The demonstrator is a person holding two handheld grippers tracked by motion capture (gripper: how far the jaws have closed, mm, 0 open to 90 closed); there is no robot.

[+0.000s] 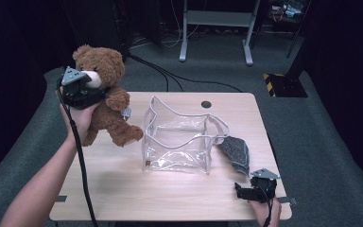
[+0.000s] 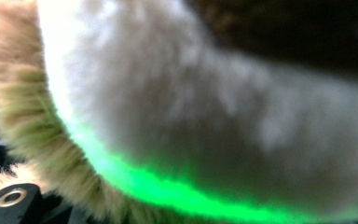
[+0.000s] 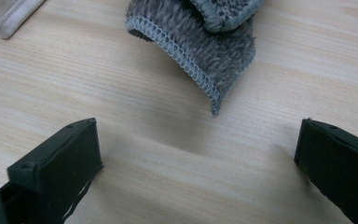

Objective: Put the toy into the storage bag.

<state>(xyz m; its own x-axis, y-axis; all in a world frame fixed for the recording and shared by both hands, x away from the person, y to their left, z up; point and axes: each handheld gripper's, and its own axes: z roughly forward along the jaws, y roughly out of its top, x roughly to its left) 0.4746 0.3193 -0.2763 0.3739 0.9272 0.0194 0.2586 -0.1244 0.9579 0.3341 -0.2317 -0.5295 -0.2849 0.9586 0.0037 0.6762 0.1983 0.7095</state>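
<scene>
Roughly at the midpoint, judging from how things lie. Far left: clamped in the left gripper (image 1: 93, 94), jaws about half closed and sunk into the fur around the neck and chest of a brown teddy bear (image 1: 108, 111). Held up in the air over the left edge of the table (image 1: 123, 189), head highest, legs dangling, feet seemingly clear of the wood. Seen from the left gripper view as pale and tan fur (image 2: 191, 116) pressed right up against the lens, too blurred to tell which part. So: picked up, lifted, not yet put anywhere.

Further right, in the middle of the table: a clear bag (image 1: 179, 139), standing upright with its mouth gaping wide and nothing inside. Looks like the likely place for the bear, just beside its dangling foot but apart from it. Left to do, then: carry across, lower in through the mouth, let go.

Right of the bag, touching or nearly touching its side: a folded grey cloth (image 1: 236, 151), lying flat, untouched.

Far right, at the near edge: the right gripper (image 1: 242, 189), resting low on the wood, jaws spread wide with nothing between them. Aimed towards the cloth (image 3: 205, 51) in the right gripper view, near it but short of it.
</scene>
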